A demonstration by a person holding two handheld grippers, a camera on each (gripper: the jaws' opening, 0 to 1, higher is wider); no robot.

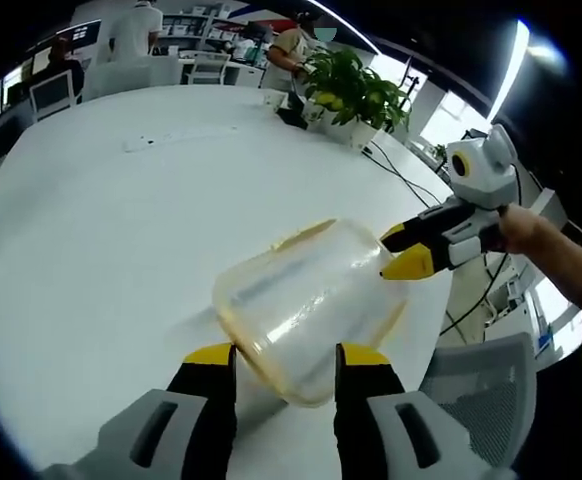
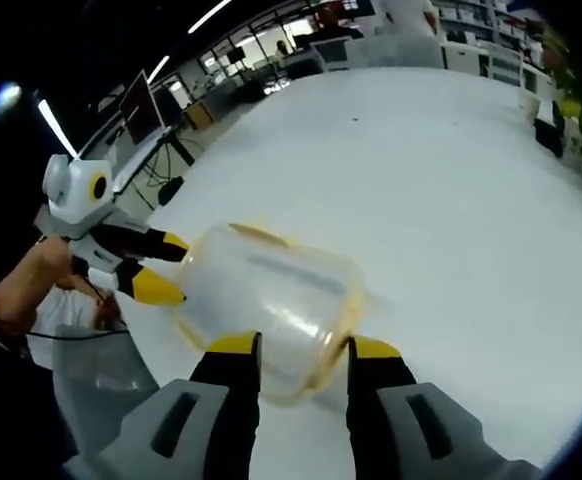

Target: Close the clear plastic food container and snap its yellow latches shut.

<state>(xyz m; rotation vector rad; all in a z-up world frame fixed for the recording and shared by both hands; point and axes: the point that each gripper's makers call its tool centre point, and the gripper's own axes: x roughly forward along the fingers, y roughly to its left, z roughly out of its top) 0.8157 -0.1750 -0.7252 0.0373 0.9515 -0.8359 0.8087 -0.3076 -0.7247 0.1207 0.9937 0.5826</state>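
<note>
A clear container (image 1: pixel 306 305) lies on the white bench (image 1: pixel 91 220). Left gripper (image 1: pixel 286 362) and right gripper (image 2: pixel 301 350) face opposite ends, fingers apart astride it, neither visibly clamped.

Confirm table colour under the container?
White table, seen best in the left gripper view.

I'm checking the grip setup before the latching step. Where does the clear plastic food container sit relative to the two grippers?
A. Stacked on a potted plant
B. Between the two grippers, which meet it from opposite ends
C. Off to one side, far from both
B: the clear plastic food container lies on the white table, with the left gripper at one end and the right gripper at the far end.
</note>
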